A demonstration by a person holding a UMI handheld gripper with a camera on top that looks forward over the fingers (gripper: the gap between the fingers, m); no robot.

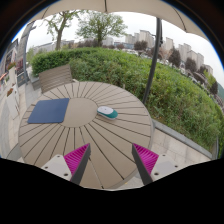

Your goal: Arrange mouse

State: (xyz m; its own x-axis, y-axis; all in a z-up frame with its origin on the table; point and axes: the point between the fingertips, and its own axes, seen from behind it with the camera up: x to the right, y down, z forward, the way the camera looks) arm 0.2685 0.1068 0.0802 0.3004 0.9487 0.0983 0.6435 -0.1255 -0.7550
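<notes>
A small white-and-teal mouse (107,112) lies on the round wooden slatted table (85,135), right of centre, near the far right rim. A dark blue mouse mat (49,110) lies flat on the table's left half. My gripper (111,162) hovers over the near part of the table, open, with its magenta pads (76,157) wide apart and nothing between them. The mouse sits well beyond the fingers, and the mat lies beyond and to the left of the left finger.
A wooden chair (55,77) stands behind the table at the far left. A thin parasol pole (152,62) rises to the right beyond the table. A green hedge (150,80), trees and buildings lie farther off. Pale paving (185,150) surrounds the table.
</notes>
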